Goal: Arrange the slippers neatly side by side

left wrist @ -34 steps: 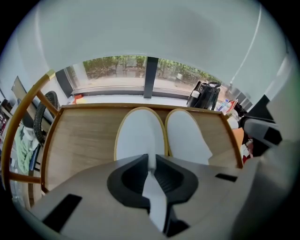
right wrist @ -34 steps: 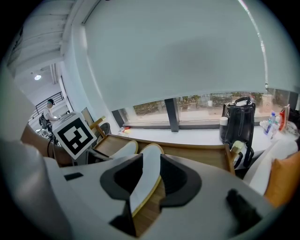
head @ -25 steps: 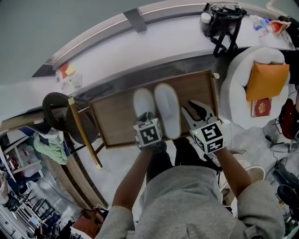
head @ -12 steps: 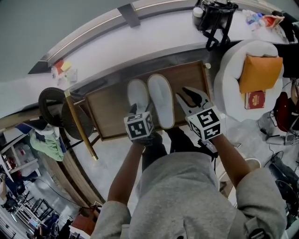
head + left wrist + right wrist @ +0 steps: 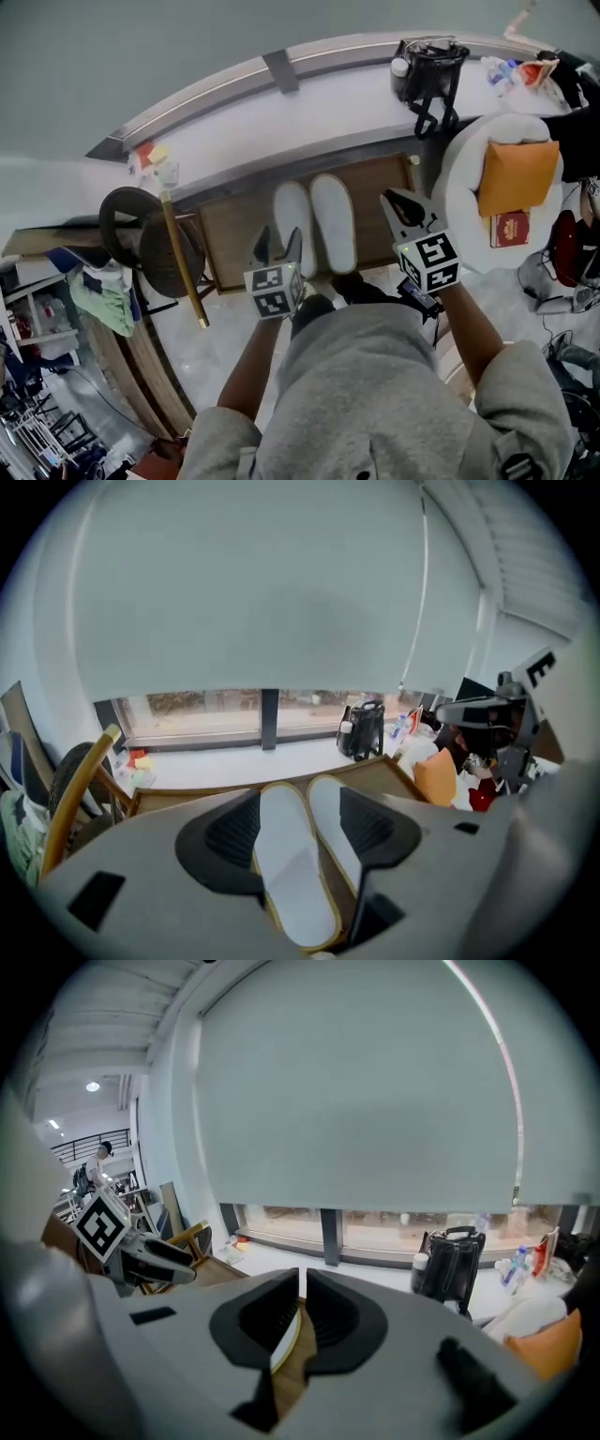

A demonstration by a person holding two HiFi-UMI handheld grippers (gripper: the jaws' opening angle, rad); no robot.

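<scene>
The slippers (image 5: pixel 314 225) lie paired mid-frame, so we hold clear without nudging: left gripper (image 5: pixel 278 246) just opened, empty; right gripper (image 5: pixel 405 208) just closed on nothing.

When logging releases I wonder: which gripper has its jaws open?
The left gripper, whose jaws have just been opening and stand wide apart; the right gripper has just been closing its jaws, now nearly together.
</scene>
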